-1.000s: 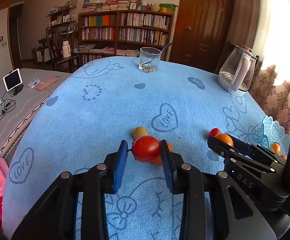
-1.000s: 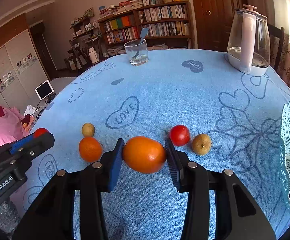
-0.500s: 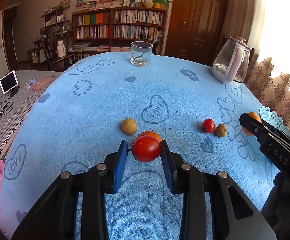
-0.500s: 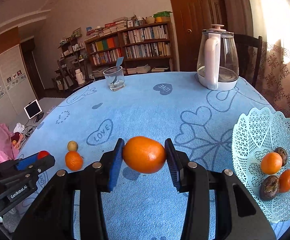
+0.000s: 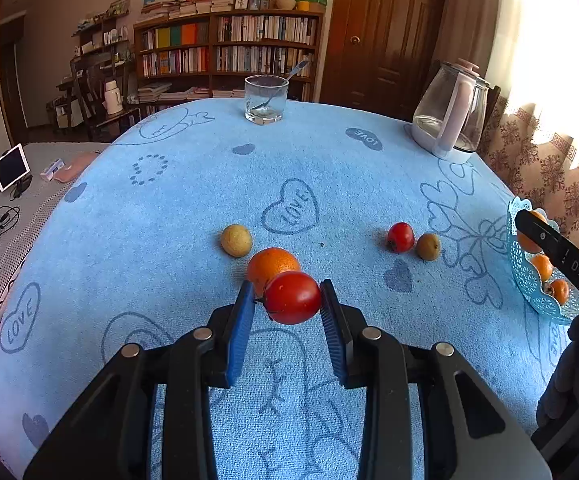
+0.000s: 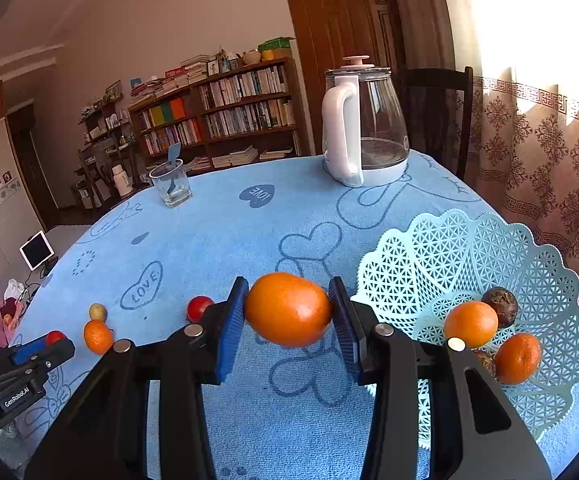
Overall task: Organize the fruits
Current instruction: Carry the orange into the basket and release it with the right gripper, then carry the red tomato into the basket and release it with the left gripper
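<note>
— Now the right gripper has swung over toward the lacy basket. Before, the basket was just a bit at the edge of its view. See how much of it shows now?

— Yes! What is it holding?

— It squeezes a big orange between its blue pads, up off the blue tablecloth. The orange is just beside the basket rim, not over it.

— What is in the basket?

— Two small oranges and two dark brown fruits.

— And the other gripper?

— The left gripper has hardly moved. It pinches a red tomato tight, up off the cloth too.

— What lies on the table?

— In the left view, another orange sits right behind the tomato. A yellow-brown fruit is near it. Farther right, a second red tomato and a little brown fruit sit side by side.

— Anything else?

— At the far end of the table stands a glass with a spoon. A clear kettle with a white handle stands there as well.
</note>
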The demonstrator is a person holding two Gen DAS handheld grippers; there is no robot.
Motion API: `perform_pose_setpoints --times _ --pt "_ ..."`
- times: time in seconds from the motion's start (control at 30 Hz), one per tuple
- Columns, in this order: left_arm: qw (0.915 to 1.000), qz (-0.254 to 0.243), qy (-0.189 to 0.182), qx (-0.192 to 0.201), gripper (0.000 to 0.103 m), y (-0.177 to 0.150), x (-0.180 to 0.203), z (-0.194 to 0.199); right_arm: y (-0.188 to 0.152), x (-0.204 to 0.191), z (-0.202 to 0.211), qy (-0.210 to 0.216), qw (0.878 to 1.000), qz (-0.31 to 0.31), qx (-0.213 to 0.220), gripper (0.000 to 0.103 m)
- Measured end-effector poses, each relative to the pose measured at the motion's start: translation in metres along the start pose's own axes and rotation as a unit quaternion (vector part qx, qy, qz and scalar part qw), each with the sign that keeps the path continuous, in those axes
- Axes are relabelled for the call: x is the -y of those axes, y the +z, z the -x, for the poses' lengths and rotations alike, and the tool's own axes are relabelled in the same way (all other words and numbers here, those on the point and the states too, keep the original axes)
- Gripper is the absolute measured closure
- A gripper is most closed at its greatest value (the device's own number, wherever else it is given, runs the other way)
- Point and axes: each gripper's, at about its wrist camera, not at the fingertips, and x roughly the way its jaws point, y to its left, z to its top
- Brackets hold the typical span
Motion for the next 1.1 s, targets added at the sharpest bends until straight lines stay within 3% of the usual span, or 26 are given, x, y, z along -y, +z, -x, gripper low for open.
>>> perform_pose_setpoints --times 0.57,0.67,0.73,0.9,1.1 --pt "0.9999 -0.006 -0.007 -0.008 0.069 -0.005 0.009 -0.002 -0.002 0.051 0.003 -0.051 0.997 -0.052 -0.005 0.059" --pt "0.9999 -0.008 -0.009 -0.009 0.069 -0.006 0.012 -0.002 -0.001 0.055 0.006 -0.054 0.997 -0.06 0.005 0.051" --pt "0.9999 -0.008 -0.01 -0.01 0.069 -0.007 0.014 -0.002 -0.001 0.057 0.01 -0.057 0.996 -0.066 0.016 0.04" --pt "0.9998 -0.011 -0.015 -0.012 0.069 -0.009 0.019 -0.001 0.001 0.064 0.016 -0.063 0.995 -0.074 0.03 0.032" --pt "0.9994 -0.018 -0.023 -0.017 0.069 -0.012 0.029 -0.002 0.003 0.082 0.03 -0.092 0.992 -0.065 0.055 0.029"
